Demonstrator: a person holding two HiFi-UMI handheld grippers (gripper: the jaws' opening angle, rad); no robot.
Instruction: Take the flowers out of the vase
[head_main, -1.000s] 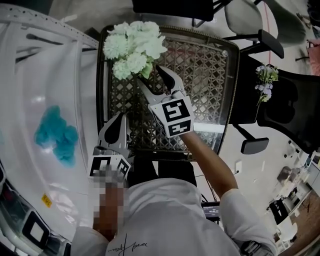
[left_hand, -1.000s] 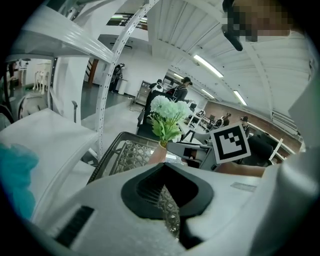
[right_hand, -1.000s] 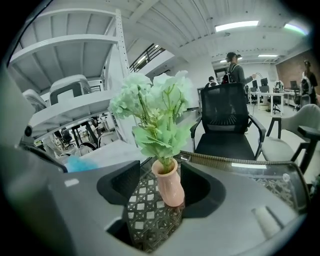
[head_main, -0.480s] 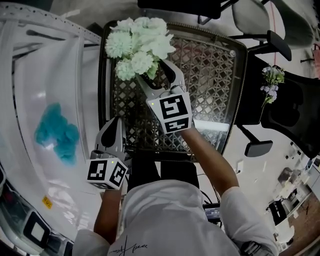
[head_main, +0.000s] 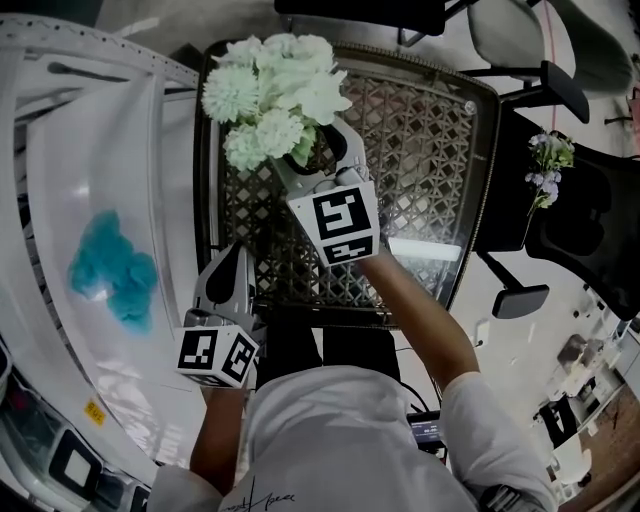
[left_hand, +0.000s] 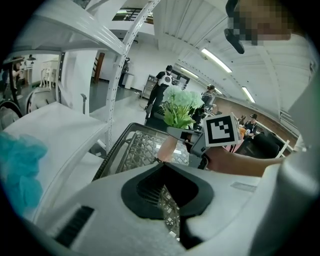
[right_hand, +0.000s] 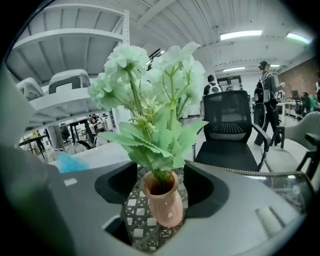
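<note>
At the left side stands a white shelf (head_main: 60, 150). On it lies a turquoise fluffy thing (head_main: 110, 270), well apart from the table (head_main: 420, 130). The table has a dark rim and a top of metal lattice. Over its near left corner hang the left tongs (head_main: 238, 255). Their tips meet with nothing between them, and only the lattice shows below. They are well apart from the vase.

The pink vase (right_hand: 164, 202) stands upright on the lattice near the far left corner of the table. The flowers (head_main: 270, 90), pale green-white heads on green stems, are in the vase. Their green leaves (right_hand: 150, 145) spread over the mouth of the vase, so the stems show only a little at the rim. From above, the flower heads cover the far left corner and hide most of the vase.

The right tongs (head_main: 312, 150) reach from the near edge toward the vase. Their jaws have just been opening and now stand wide, one on each side of the vase body. The pads do not press it, and the right pad is just beside it.

Beyond the right edge of the table stands a black chair (head_main: 570, 220), with a small purple bunch (head_main: 545, 165) at it. Behind the far edge, another black chair (right_hand: 232, 125) and some people (right_hand: 265, 95) stand in the room.
</note>
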